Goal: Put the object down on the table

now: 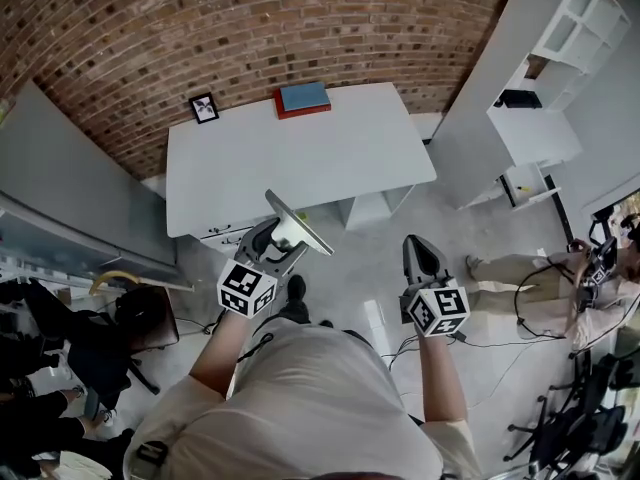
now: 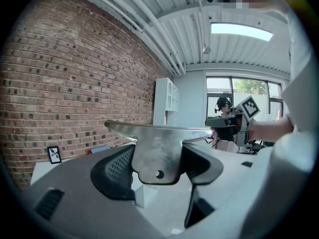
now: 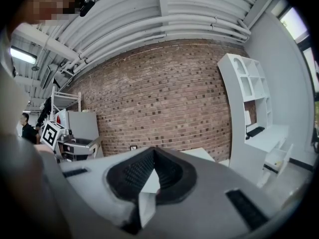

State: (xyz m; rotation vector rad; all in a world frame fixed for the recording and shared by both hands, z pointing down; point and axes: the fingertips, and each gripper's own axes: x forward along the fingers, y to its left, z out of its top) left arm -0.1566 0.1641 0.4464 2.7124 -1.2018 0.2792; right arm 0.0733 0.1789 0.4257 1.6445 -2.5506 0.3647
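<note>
My left gripper (image 1: 280,238) is shut on a flat grey metal piece (image 1: 297,222) with a wide blade and a tab that has a small hole in it. In the left gripper view the tab of the metal piece (image 2: 157,156) sits clamped between the dark pads, and the left gripper (image 2: 158,166) holds the blade level in the air. It hangs over the floor just in front of the white table (image 1: 330,163). My right gripper (image 1: 421,251) is shut on nothing and points toward the floor beside the table's near right corner; its pads meet at the tips in the right gripper view (image 3: 154,156).
On the table's far edge lie a small framed picture (image 1: 204,108) and a red and blue stack of books (image 1: 303,99). A white shelf unit (image 1: 545,88) stands at the right. A person (image 1: 545,273) stands at the far right, and office chairs (image 1: 110,333) are on the left.
</note>
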